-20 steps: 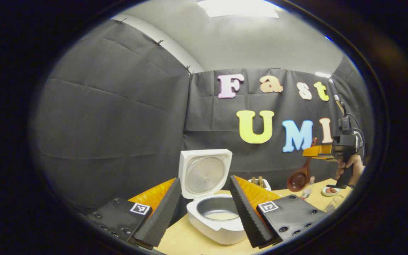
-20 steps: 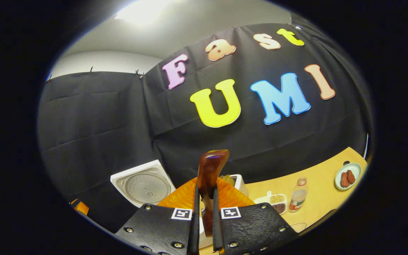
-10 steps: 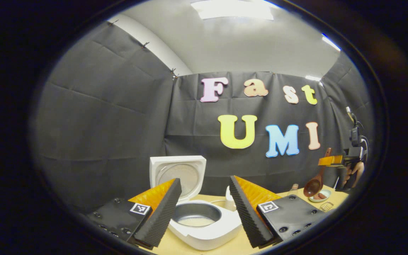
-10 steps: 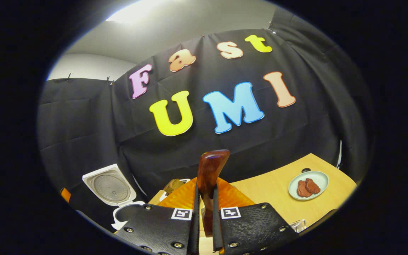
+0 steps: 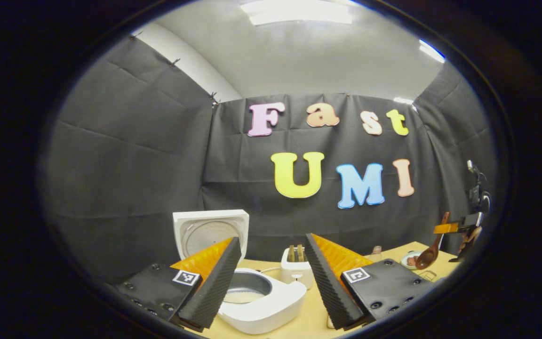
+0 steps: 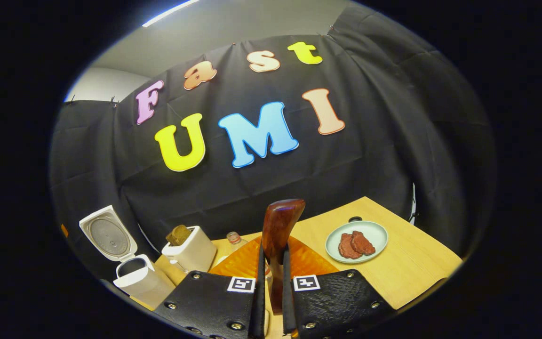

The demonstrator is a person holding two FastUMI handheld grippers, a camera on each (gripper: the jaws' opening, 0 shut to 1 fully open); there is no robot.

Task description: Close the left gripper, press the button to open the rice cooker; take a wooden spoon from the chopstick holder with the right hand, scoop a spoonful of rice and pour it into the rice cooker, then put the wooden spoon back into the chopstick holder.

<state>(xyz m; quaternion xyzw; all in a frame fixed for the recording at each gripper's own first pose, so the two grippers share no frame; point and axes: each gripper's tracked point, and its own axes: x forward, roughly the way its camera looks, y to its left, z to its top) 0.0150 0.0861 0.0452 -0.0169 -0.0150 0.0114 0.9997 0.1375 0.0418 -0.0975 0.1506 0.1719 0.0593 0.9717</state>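
The white rice cooker [image 5: 271, 303] stands with its lid [image 5: 210, 230] raised, and a pale layer lies in its pot; it sits low between my left gripper's fingers. My left gripper [image 5: 272, 239] is open and holds nothing. Behind the cooker stands the white chopstick holder [image 5: 297, 272] with wooden utensils in it. My right gripper [image 6: 272, 254] is shut on the handle of the dark wooden spoon [image 6: 280, 226]. In the left gripper view that gripper [image 5: 459, 228] hangs at the far right, with the spoon's bowl [image 5: 425, 258] pointing down over the table.
In the right gripper view the cooker [image 6: 137, 280] and holder [image 6: 191, 252] are at the lower left, with a small bottle [image 6: 235, 239] beside them. A pale plate [image 6: 356, 240] with brown pieces lies on the wooden table [image 6: 407, 273] to the right.
My right gripper has carried the spoon to the right, away from the cooker and lower. In both views the cooker and holder have slid leftwards. The left gripper stays open.
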